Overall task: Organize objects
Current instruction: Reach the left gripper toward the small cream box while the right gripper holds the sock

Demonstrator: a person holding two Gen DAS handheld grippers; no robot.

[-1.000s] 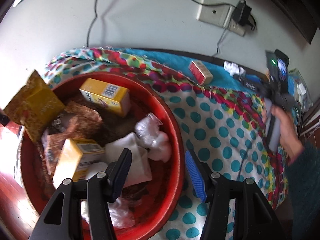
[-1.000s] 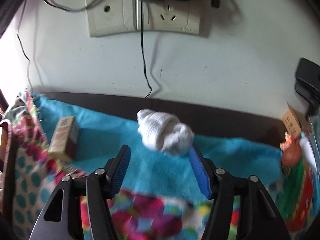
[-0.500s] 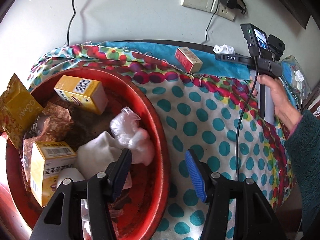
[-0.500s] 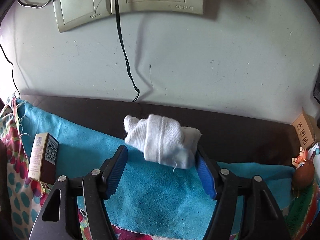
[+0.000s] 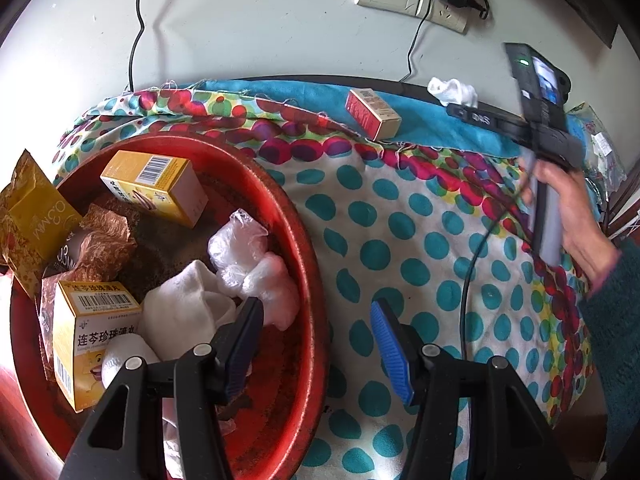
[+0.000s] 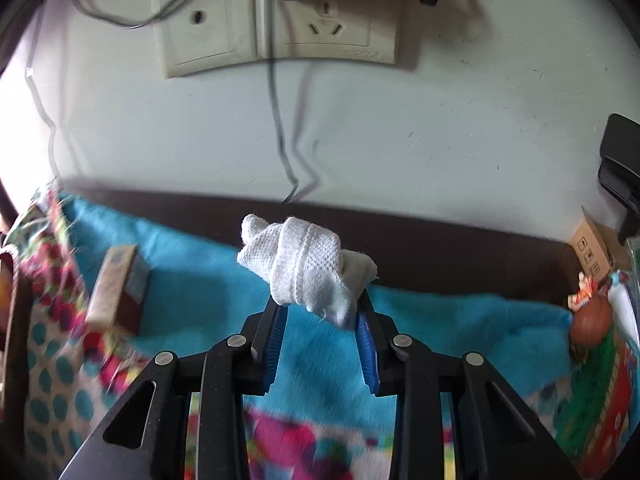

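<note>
Against the wall on the blue cloth (image 6: 208, 280), the right gripper (image 6: 320, 320) is closing on the rolled sock (image 6: 304, 264); squeeze firmly before lifting toward the red bowl (image 5: 304, 264), where the left gripper (image 5: 316, 340) hovers open, empty.

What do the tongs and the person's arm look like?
Both tongs, left and right, have black triangle-shaped arms with silver round bolts and ribbed blue pads. Seen from the left camera, the right one has a grey handle, a black cable, a small screen with a green light, and white letters. The person wears a dark teal fuzzy sleeve.
</note>
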